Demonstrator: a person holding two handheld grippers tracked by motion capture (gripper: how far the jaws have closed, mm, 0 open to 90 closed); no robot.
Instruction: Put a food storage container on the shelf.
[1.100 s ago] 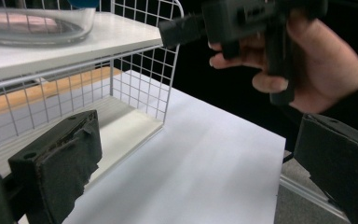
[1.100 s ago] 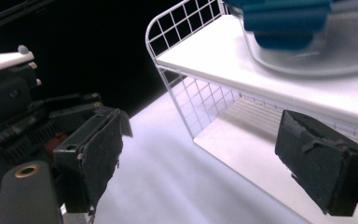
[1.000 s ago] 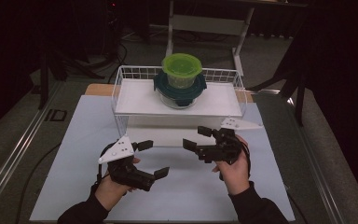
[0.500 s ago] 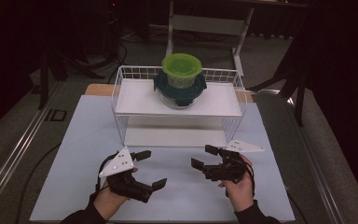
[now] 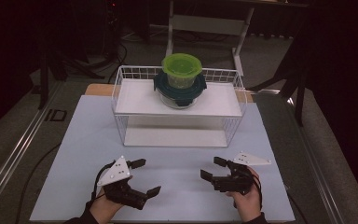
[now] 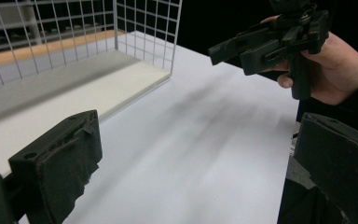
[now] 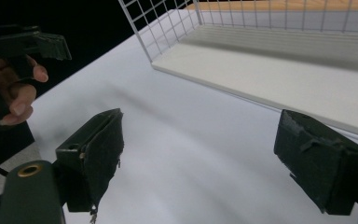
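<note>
My left gripper (image 5: 147,176) is held low over the white mat (image 5: 88,140) near the front edge, open with nothing between its jaws. My right gripper (image 5: 212,168) is level with it to the right, also open and holding nothing. In the left gripper view my own gripper (image 6: 196,163) spreads wide over bare mat, and the right gripper (image 6: 270,42) shows in a hand at the upper right. In the right gripper view my own gripper (image 7: 205,156) is likewise wide apart, with the left gripper (image 7: 28,44) at the upper left.
A white wire rack (image 5: 117,95) with two shelves stands at the back of the mat. On its upper shelf a green lidded container (image 5: 182,70) sits on a glass bowl with a dark teal lid (image 5: 161,86). The rack's lower shelf (image 7: 279,79) is bare.
Both grippers have drawn back from the rack toward the front edge of the mat. They stayed open throughout. The containers on the rack have not moved.
</note>
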